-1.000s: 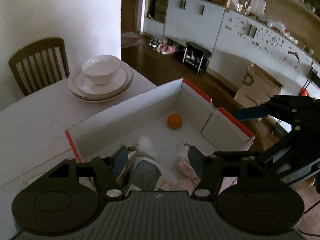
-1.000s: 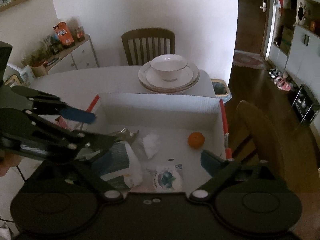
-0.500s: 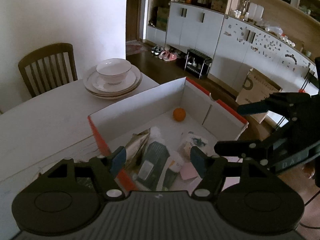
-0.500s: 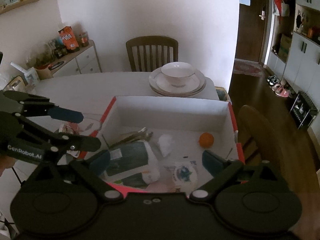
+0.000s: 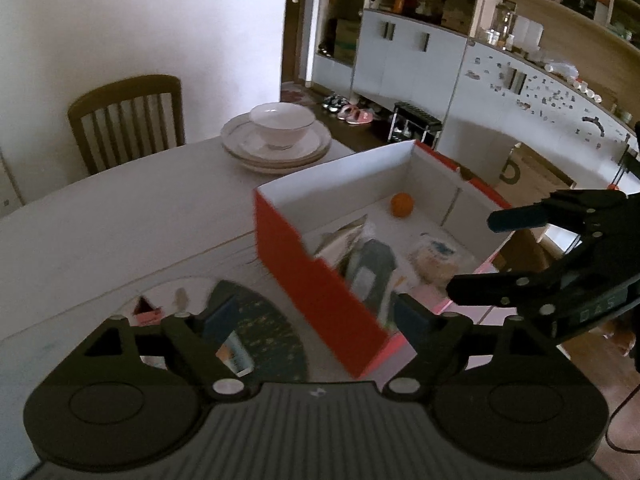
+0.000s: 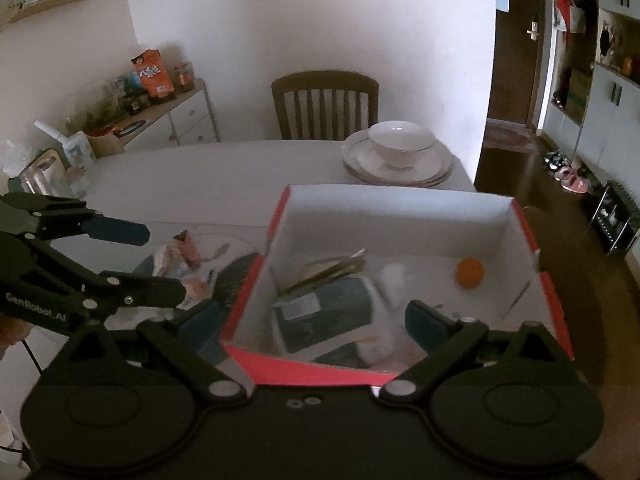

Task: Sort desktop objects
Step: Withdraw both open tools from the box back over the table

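**Both grippers back from the box, left jaws spread wider**

Your left gripper (image 5: pixel 316 322) now stands wide, with nothing between the pads; its jaws have just been opening. A second ago it sat low over the packets inside the box; now it straddles the box's near red corner, one finger over the dark round mat (image 5: pixel 260 332) on the surface (image 5: pixel 120 216), the other over the box interior. More of the surface shows than before, and the wooden chair (image 5: pixel 128 120) and stacked plates with a bowl (image 5: pixel 280 136) have slid toward the middle of the view.

Your right gripper (image 6: pixel 316 322) is wide too and holds nothing. It has drawn back as well: the whole red-edged box (image 6: pixel 400 200) now fits in its view, where earlier only the inside showed.

The sorted things lie in the box: the orange (image 6: pixel 469 273) near the far right corner, a dark green packet (image 6: pixel 324 312) at the near left, a white wrapped piece (image 6: pixel 394 280) between them. Loose wrappers (image 6: pixel 180 256) lie on the mat just left of the box, under the left gripper's fingers as seen from the right wrist.
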Demonstrator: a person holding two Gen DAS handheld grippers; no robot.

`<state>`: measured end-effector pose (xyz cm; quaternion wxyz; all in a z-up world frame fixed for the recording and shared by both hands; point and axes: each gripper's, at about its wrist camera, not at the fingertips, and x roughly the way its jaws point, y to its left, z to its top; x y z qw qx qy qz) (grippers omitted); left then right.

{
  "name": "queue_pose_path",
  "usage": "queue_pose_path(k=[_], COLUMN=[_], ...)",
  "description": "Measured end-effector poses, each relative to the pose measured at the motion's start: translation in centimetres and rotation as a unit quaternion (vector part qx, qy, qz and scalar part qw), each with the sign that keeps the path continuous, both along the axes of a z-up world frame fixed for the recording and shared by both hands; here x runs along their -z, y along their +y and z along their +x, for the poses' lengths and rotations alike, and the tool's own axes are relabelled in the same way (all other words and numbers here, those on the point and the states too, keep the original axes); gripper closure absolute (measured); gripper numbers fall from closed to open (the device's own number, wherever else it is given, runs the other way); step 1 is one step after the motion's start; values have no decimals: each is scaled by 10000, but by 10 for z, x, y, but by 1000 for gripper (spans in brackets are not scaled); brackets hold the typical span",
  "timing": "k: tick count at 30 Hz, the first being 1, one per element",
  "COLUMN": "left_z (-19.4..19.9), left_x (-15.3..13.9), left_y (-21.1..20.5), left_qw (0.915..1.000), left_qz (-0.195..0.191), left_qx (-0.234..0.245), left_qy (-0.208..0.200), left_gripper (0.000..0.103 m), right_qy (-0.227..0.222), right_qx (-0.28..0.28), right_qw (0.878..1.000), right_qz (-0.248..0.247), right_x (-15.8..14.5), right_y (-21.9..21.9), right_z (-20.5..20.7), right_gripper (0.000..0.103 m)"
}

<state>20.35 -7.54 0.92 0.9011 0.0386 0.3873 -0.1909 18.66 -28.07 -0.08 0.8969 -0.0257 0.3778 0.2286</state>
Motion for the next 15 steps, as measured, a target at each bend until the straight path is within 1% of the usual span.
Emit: queue_pose_path(k=[2, 5, 15], left_z=[-2, -6, -20], left_x=[4, 12, 29], left_y=[11, 28, 80], left_qw=[10000, 9998, 9994], left_qz=[41, 124, 156], left_qx=[-40, -132, -283], left_qy=[30, 65, 153], left_gripper=[14, 14, 14], right_qy=[10, 26, 90], right_qx=[23, 17, -118], right_qw=[10000, 10000, 9999], right_qz=[39, 43, -36], right_x=[2, 4, 10], right_y=[9, 25, 79], right_z=[-2, -6, -11], right_gripper=[1, 1, 1])
